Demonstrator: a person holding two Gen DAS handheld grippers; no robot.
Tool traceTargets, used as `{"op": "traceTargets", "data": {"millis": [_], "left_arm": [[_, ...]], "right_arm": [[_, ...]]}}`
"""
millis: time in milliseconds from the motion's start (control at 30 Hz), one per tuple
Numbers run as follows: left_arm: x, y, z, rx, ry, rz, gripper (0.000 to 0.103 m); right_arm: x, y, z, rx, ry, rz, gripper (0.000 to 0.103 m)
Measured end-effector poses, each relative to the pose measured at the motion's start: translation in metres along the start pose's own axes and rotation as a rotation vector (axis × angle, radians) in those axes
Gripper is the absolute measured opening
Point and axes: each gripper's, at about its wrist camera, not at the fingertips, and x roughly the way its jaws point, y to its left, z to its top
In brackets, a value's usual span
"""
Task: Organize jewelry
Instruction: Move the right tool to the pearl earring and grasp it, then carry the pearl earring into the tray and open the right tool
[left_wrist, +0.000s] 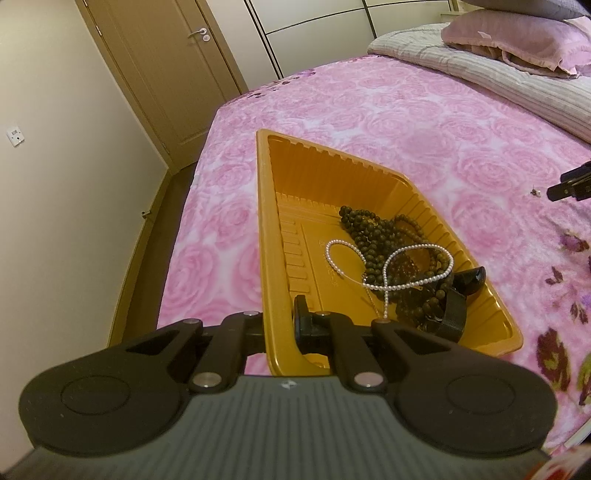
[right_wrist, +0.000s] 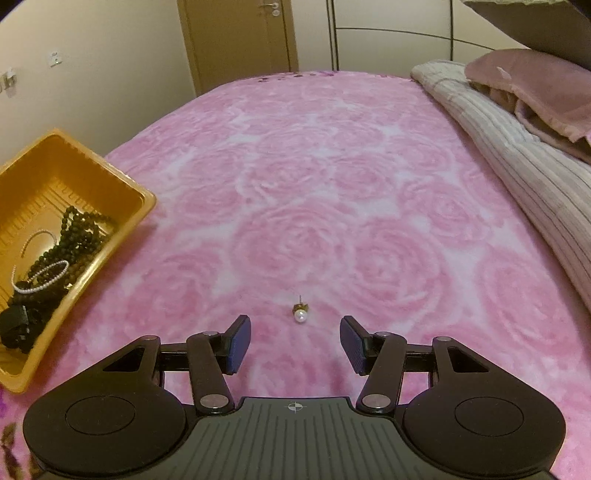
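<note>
Pink rose bedspread (right_wrist: 332, 177) spread under everything. Gold tray (left_wrist: 306, 177) set on bedspread; near left rim clamped by left gripper (left_wrist: 280, 325), fingers closed on it. Dark bead necklaces (left_wrist: 391, 236) and pearl strand (left_wrist: 388, 266) piled in tray. Right gripper (right_wrist: 294, 341) held wide apart, empty. Pearl earring (right_wrist: 300, 314) lying on bedspread just ahead, between fingertips.

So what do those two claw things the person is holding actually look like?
Both are alike: a ribbed grey body with a small crosshair mark, two round black discs at the sides, and black linkage bars with silver pins. The right gripper ends in dark blue ribbed pads. The left gripper's tips look black. No cables show.
</note>
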Motion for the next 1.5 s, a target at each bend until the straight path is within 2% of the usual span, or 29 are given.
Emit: {"op": "traceTargets", "data": {"millis": [100, 167, 233, 400, 467, 533, 833, 1067, 1300, 1500], "left_arm": [[0.001, 0.0, 0.001, 0.003, 0.002, 0.004, 0.006], [0.001, 0.0, 0.001, 0.004, 0.003, 0.004, 0.006], [0.0, -0.001, 0.001, 0.005, 0.003, 0.006, 0.006], [0.001, 0.0, 0.001, 0.006, 0.004, 0.008, 0.006], [0.001, -0.001, 0.001, 0.007, 0.004, 0.009, 0.006], [0.001, -0.002, 0.001, 0.007, 0.005, 0.01, 0.006], [0.001, -0.002, 0.001, 0.007, 0.004, 0.01, 0.006], [0.001, -0.002, 0.0, 0.006, 0.002, 0.007, 0.006], [0.0, -0.003, 0.0, 0.008, 0.001, 0.005, 0.007], [-0.001, -0.004, 0.0, 0.009, 0.0, 0.004, 0.007]], "right_arm": [[0.012, 0.003, 0.0, -0.022, 0.007, 0.0, 0.054], [0.02, 0.006, -0.001, -0.035, 0.008, -0.001, 0.047], [0.026, 0.007, -0.001, -0.045, 0.012, -0.005, 0.037], [0.036, 0.003, 0.002, -0.035, 0.014, -0.016, 0.028], [0.038, 0.002, 0.003, -0.032, 0.014, -0.017, 0.022], [0.039, 0.002, 0.003, -0.037, 0.025, -0.019, 0.008], [-0.001, -0.013, -0.001, -0.016, -0.032, -0.061, 0.008], [-0.048, -0.037, 0.018, -0.001, -0.081, -0.073, 0.008], [-0.081, -0.03, 0.045, -0.035, -0.131, -0.028, 0.008], [-0.085, -0.011, 0.056, -0.059, -0.12, 0.048, 0.008]]}}
